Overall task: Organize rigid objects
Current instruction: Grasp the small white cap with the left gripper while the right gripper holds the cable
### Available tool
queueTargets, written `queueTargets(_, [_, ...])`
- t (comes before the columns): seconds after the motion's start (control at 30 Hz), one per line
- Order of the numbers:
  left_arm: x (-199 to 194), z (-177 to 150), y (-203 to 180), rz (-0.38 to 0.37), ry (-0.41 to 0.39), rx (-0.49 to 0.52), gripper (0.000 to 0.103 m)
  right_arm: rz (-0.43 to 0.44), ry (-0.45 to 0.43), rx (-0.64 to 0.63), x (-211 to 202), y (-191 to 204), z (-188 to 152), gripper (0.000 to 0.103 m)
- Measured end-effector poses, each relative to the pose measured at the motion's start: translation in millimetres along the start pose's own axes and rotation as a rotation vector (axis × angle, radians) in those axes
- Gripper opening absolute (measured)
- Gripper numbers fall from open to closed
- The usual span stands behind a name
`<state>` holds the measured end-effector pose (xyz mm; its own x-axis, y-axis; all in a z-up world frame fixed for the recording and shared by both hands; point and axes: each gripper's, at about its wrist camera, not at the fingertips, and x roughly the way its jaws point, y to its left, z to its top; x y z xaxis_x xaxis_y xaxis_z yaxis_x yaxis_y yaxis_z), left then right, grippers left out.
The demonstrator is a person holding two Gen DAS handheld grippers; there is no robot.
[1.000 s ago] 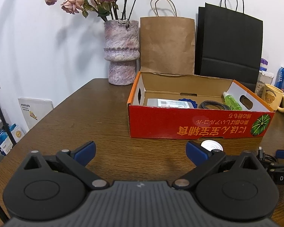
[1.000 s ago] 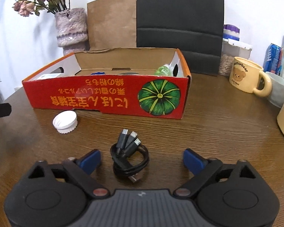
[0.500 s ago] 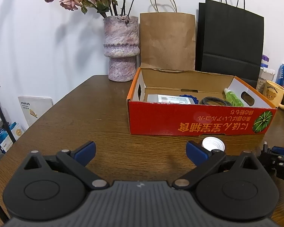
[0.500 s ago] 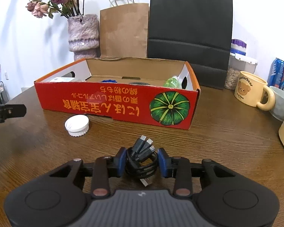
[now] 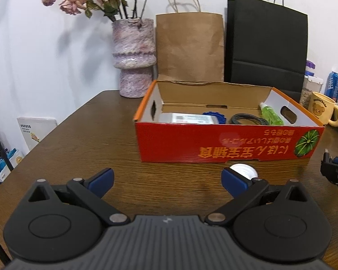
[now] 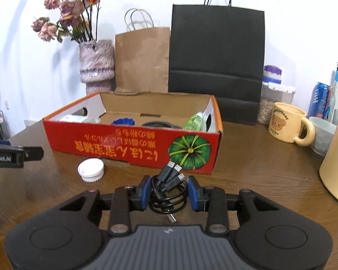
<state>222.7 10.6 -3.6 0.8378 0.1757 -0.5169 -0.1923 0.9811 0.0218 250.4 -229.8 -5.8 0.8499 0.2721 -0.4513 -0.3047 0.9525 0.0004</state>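
Right tool (image 6: 169, 192) clamped on coiled black cable (image 6: 167, 190), left tool (image 5: 166, 180) spread wide and empty, red box (image 6: 133, 145) on desk (image 6: 259, 168) beyond

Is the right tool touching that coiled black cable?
Touching. In the right wrist view the right tool is shut on the coiled black cable, both blue pads pressed against the coil's sides.

The brown wooden desk (image 6: 259, 157) carries a red cardboard box (image 6: 128, 144), a white cap (image 6: 90, 170) before it, a yellow mug (image 6: 286, 123), a vase (image 5: 134, 58) and two paper bags (image 6: 217, 65).
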Motion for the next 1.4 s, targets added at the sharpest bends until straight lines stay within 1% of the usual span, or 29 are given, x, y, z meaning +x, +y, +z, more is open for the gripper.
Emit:
queueTargets(0.17, [8,3,-21,-0.01,0.021,0.009,0.103,-0.014,-0.023,0.016,-6,-8,3,0.033])
queueTargets(0.5, [39,1,-59,-0.034,0.121,0.038,0.103,-0.042,-0.064,0.042,-15,-27,8,0.033])
queueTargets(0.67, [51,1,-71,-0.008,0.133,0.046,0.103,-0.064,-0.06,0.055,-13,-37,8,0.033])
queueTargets(0.8, [59,2,-79,0.031,0.147,0.062,0.103,-0.079,-0.058,0.064,-11,-42,7,0.033])
queueTargets(0.97, [63,4,-81,0.033,0.146,0.05,0.103,-0.091,-0.054,0.073,-8,-46,7,0.033])
queueTargets(1.03, [64,4,-81,0.057,0.143,0.046,0.098,-0.096,-0.05,0.078,-6,-47,7,0.033])
queueTargets(1.1, [65,3,-82,0.055,0.151,0.043,0.082,-0.102,-0.044,0.082,-4,-49,7,0.033])
queueTargets(1.13, [64,3,-81,0.042,0.149,0.033,0.078,-0.104,-0.043,0.084,-3,-49,7,0.033])
queueTargets(1.17, [64,3,-80,0.028,0.149,0.026,0.07,-0.106,-0.041,0.085,-3,-49,6,0.033])
queueTargets(1.2, [63,3,-79,0.014,0.146,0.021,0.058,-0.106,-0.041,0.084,-3,-49,6,0.033])
queueTargets(1.27, [61,2,-78,-0.004,0.14,0.012,0.042,-0.106,-0.041,0.082,-3,-48,6,0.033])
queueTargets(1.4, [59,2,-75,-0.007,0.137,-0.003,0.041,-0.102,-0.042,0.078,-3,-47,6,0.033])
